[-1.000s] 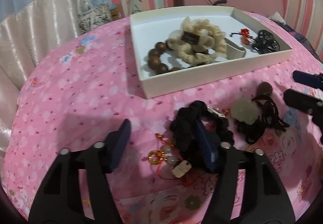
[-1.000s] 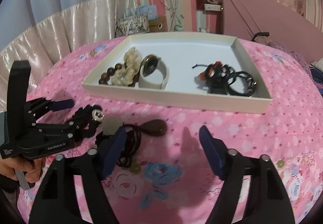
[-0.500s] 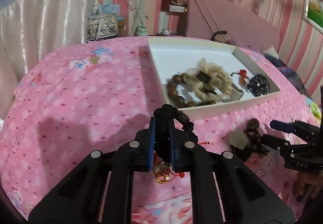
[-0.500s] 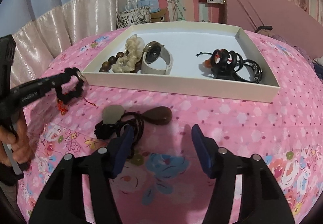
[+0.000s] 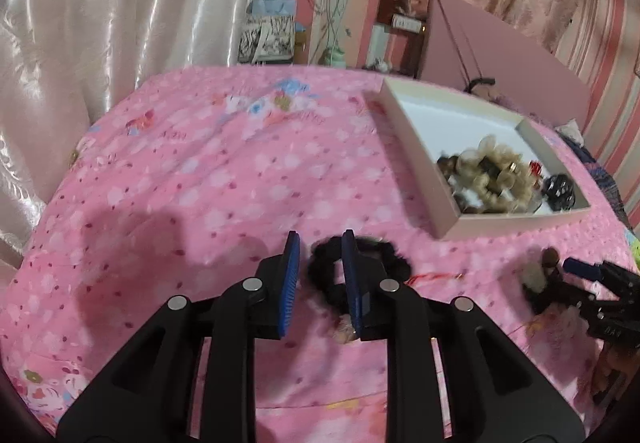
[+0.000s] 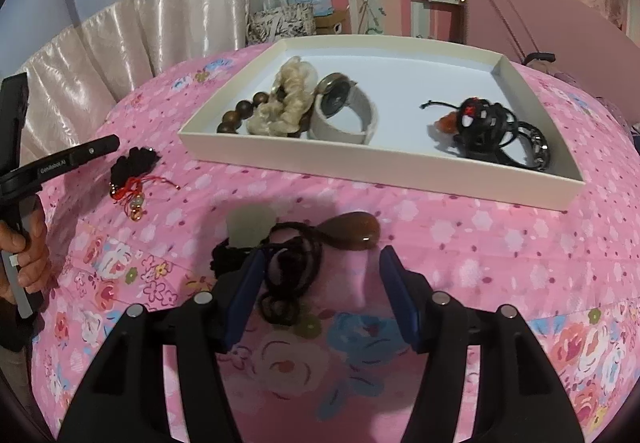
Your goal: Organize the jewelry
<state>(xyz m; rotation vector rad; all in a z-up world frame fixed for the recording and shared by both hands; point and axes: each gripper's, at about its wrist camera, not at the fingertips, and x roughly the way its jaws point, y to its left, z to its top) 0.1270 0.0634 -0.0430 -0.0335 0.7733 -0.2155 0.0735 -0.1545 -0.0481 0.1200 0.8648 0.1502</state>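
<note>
The black beaded bracelet with red tassel and gold charms (image 6: 134,173) lies on the pink floral bedspread (image 6: 400,243), left of the white shallow tray (image 6: 384,167), tassel end trailing away from it. The left gripper (image 5: 320,263) jaws, just reopened slightly, straddle part of its loop without pinching. The right gripper (image 6: 320,275) jaws stand spread beside a brown teardrop pendant on black cord (image 6: 352,233).

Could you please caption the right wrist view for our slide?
Open right claw hovers over corded pendants before the white jewelry tray.

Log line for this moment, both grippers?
left gripper: jaws just opening, black bracelet partly between them, unpressed | right gripper: open over pendant cord | tray: bracelet not in
</note>
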